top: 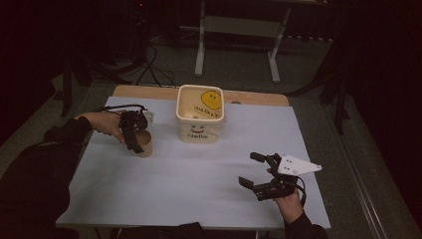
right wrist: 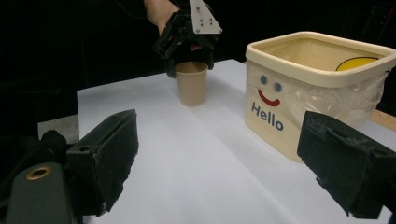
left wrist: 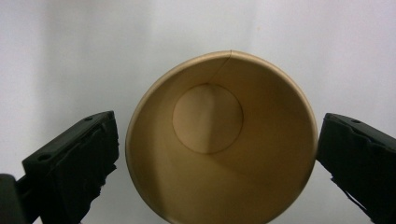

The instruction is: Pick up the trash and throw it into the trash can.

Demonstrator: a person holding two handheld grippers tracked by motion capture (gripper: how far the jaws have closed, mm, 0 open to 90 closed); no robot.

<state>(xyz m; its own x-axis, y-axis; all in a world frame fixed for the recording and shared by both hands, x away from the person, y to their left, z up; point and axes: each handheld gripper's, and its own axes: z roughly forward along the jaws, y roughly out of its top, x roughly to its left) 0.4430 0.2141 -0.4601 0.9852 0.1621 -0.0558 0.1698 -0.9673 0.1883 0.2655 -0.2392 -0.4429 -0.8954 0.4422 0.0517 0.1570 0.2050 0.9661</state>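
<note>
A brown paper cup (top: 143, 143) stood upright and empty on the white-covered counter (top: 189, 189), toward its left side, at about eight o'clock from a cream tub (top: 200, 115) printed with a smiling face and the word "Hello". The left gripper (top: 132, 130) hung directly over the cup, pointing down into its mouth. In the left gripper view the cup's round rim (left wrist: 222, 135) sat between the two black jaws, which stood spread on either side; the one at three o'clock lay just beside the rim, the one at nine o'clock a little clear of it, and neither was pressing the wall. The cup's inside showed bare down to its base.

The step in hand appeared to be the grasp itself: the left gripper was lined up around the cup but had not yet clamped it. The next move would likely call for the jaws to close gently on the thin paper wall, firmly enough to lift yet not so hard as to crush it, and then for a clean rise clear of the counter.

The right gripper (top: 259, 172) waited well apart, near the counter's front edge at about five o'clock from the tub, its jaws wide and holding nothing. From the right gripper view, the cup (right wrist: 191, 83) stood beyond at eleven o'clock with the left gripper (right wrist: 187, 39) above it, and the tub (right wrist: 317, 88) at two o'clock, a clear plastic liner draped over its rim.
</note>
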